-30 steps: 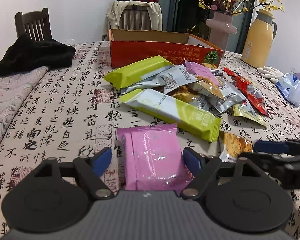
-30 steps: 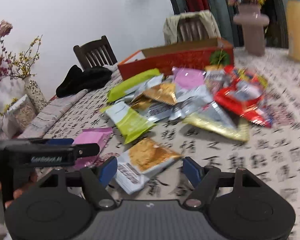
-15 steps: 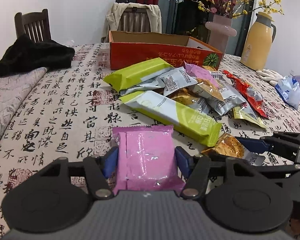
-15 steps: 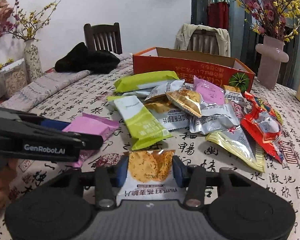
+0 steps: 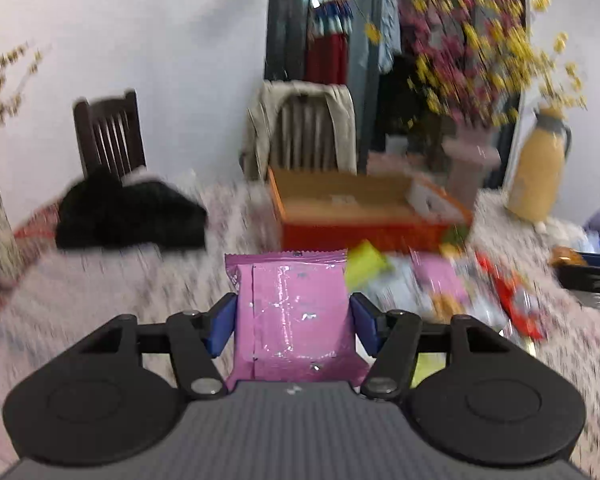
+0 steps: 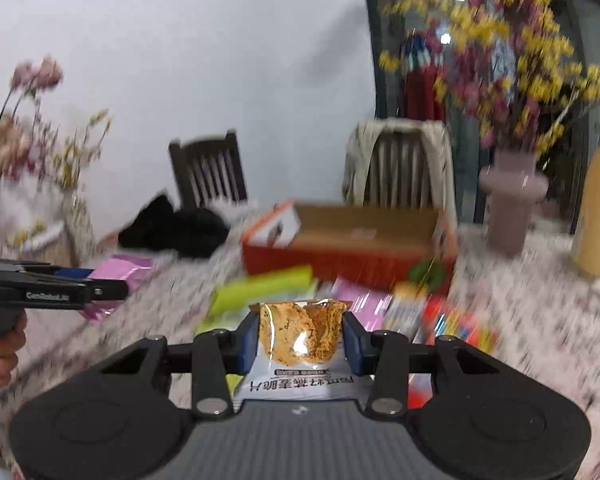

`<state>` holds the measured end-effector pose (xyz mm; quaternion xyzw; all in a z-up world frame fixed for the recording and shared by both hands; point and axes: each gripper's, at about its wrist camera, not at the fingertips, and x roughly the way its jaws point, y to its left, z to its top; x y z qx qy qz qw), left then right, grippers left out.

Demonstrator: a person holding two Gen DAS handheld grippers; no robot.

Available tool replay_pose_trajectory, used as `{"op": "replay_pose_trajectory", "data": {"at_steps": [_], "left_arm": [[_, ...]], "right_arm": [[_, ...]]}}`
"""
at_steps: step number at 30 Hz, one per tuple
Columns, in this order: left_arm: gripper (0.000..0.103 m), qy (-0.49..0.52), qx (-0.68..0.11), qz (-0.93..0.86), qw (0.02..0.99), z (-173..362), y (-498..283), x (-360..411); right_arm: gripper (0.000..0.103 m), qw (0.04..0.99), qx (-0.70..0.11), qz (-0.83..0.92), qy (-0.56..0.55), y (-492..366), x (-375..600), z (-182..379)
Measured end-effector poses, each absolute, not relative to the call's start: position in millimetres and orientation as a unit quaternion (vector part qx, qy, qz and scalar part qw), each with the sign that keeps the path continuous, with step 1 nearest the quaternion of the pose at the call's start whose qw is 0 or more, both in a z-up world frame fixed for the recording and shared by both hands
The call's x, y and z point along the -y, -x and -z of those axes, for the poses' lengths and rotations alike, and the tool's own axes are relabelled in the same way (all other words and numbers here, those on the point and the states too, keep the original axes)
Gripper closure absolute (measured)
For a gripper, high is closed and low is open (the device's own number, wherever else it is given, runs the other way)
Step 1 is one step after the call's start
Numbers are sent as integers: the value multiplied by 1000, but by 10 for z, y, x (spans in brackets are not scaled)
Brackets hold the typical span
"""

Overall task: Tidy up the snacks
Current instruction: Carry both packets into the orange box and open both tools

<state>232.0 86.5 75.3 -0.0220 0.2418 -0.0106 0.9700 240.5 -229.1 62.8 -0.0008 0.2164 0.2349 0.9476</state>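
My left gripper (image 5: 293, 320) is shut on a pink snack packet (image 5: 292, 280) and holds it clear above the table. My right gripper (image 6: 300, 340) is shut on a white packet with a golden cracker picture (image 6: 296, 384), also lifted. An open orange cardboard box (image 5: 364, 234) stands beyond both, its inside bare. A blurred pile of loose snacks (image 5: 440, 284) lies in front of the box, with a green packet (image 6: 260, 288) at its left. In the right wrist view the left gripper (image 6: 60, 288) shows at the left edge with the pink packet (image 6: 120, 276).
A black cloth (image 5: 128, 216) lies at the table's far left. A pink vase of flowers (image 5: 472, 168) and a yellow jug (image 5: 540, 172) stand back right of the box. Chairs (image 5: 108, 136) line the far side. A hand (image 6: 0, 352) grips the left tool.
Both grippers closed on their packets, pink in the left and cracker in the right, then rose off the table with them. Both views now sit higher and are blurred.
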Motion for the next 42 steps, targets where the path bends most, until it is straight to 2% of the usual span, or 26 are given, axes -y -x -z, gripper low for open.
{"op": "replay_pose_trajectory", "data": {"at_steps": [7,15,20,25,29,32,34,37,42], "left_arm": [[41,22,-217,-2,976,-1359,-3174,-1121],[41,43,-242,1,969,-1616,-4758,-1016],[41,55,-286,14,956,-1287,-5762,-807],[41,30,-355,2,934,-518,-6432,-590],[41,4,-374,0,927,-198,-6659,-560],[37,-11,-371,-9,928,-91,-6738,-564],[33,3,-375,0,927,-96,-6766,-589],[28,-7,-349,1,937,-185,-6732,-579],[28,-2,-340,5,940,-416,-6532,-607]], "right_arm": [[61,959,-180,-221,-4,-3150,2637,-1246],[61,959,-211,-190,4,-4539,2396,-1587],[61,948,-263,-180,22,-5711,2122,-1305],[61,925,-346,-149,59,-6695,1780,-514],[59,913,-379,-111,98,-7119,1588,-1],[51,905,-402,-99,95,-7294,1559,168],[31,912,-386,-112,82,-7250,1606,136],[30,915,-380,-114,72,-7206,1663,137],[26,920,-370,-103,74,-7107,1701,55]]}}
